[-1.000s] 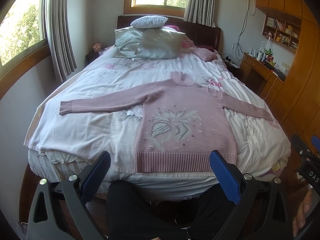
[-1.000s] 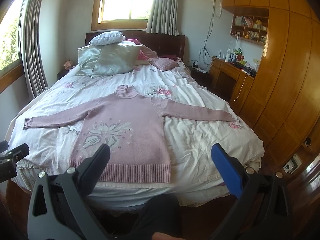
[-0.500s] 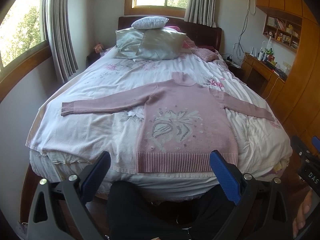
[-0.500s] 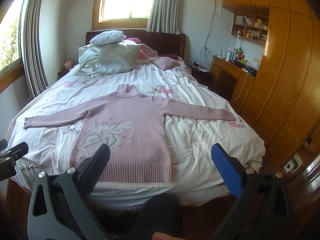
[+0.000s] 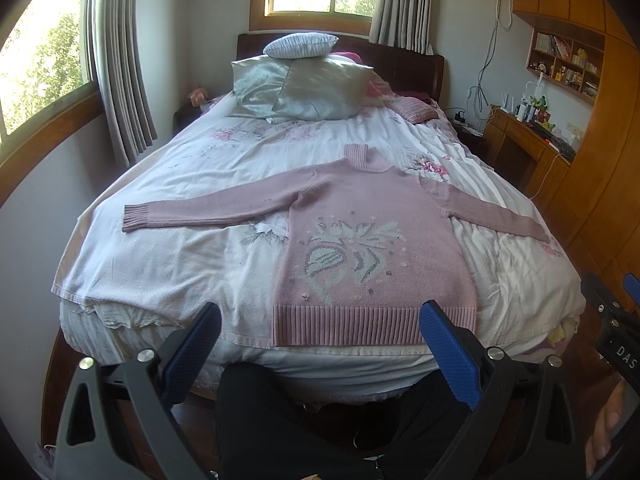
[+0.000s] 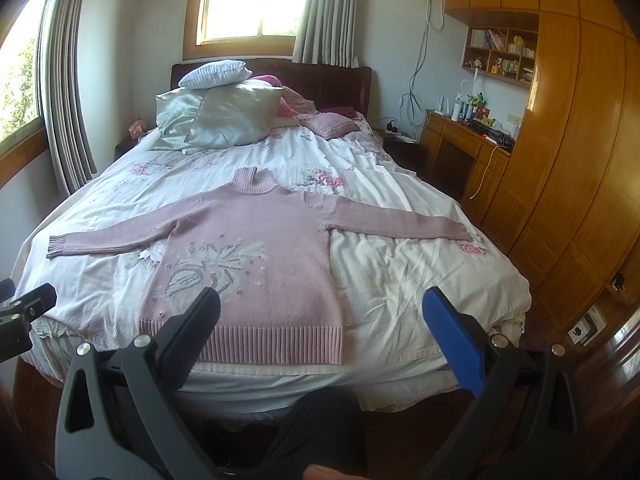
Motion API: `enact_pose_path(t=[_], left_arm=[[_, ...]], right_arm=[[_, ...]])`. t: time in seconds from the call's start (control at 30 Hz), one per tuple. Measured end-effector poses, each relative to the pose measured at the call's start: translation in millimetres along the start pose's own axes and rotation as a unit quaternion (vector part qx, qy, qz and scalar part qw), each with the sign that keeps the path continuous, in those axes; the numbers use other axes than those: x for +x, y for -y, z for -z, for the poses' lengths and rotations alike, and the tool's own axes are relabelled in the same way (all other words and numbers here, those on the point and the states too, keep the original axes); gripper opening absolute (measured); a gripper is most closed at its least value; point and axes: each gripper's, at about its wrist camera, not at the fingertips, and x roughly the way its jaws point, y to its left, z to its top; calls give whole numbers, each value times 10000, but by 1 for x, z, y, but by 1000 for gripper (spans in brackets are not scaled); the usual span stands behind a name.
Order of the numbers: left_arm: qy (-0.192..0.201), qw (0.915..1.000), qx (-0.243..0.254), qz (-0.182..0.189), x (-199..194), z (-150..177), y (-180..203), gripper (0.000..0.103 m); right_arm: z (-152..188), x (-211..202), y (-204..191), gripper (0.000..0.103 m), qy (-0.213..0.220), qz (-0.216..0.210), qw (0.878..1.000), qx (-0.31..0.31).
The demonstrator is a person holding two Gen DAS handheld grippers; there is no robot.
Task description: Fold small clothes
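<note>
A pink knitted sweater [image 5: 376, 240] [image 6: 256, 256] with a pale flower pattern lies flat and face up on the bed [image 5: 180, 256], both sleeves spread out sideways and its ribbed hem toward me. My left gripper [image 5: 320, 332] is open, held in the air short of the hem at the foot of the bed, with nothing between its fingers. My right gripper [image 6: 320, 320] is also open and empty, hovering before the hem's right part. Neither gripper touches the sweater.
Pillows [image 5: 304, 88] are stacked at the headboard. A wooden wardrobe [image 6: 568, 160] and a desk [image 6: 460, 140] stand along the right of the bed. Windows with grey curtains [image 5: 120, 72] are on the left. The person's dark-trousered legs [image 5: 280, 412] are below the grippers.
Both views have shifted slightly, the bed and sweater sitting a little higher and farther; both grippers stay open and empty.
</note>
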Motion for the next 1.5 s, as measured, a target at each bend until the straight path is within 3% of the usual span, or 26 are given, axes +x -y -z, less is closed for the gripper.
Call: enact_pose_path(t=[1.13, 1.2, 1.27, 1.33, 1.4, 1.5], left_arm=[[-302, 9995, -32, -133, 36, -15, 3, 99], [-315, 9994, -61, -103, 43, -18, 2, 99], [-246, 9996, -25, -168, 53, -20, 3, 99], [-232, 9997, 1, -1, 66, -24, 3, 99], [-172, 9988, -22, 451, 80, -26, 3, 99], [187, 9881, -48, 1526, 95, -26, 0, 99]], right_arm=[[-7, 46, 0, 101, -275, -71, 9996, -78], [-6, 54, 6, 101, -190, -182, 9997, -13], [-6, 68, 17, 101, -27, -653, 9978, 80], [-7, 93, 35, 100, -203, -888, 9950, 413], [-8, 124, 56, 100, -475, -1028, 9906, 768], [-9, 172, 91, 100, -760, -951, 9863, 1116]])
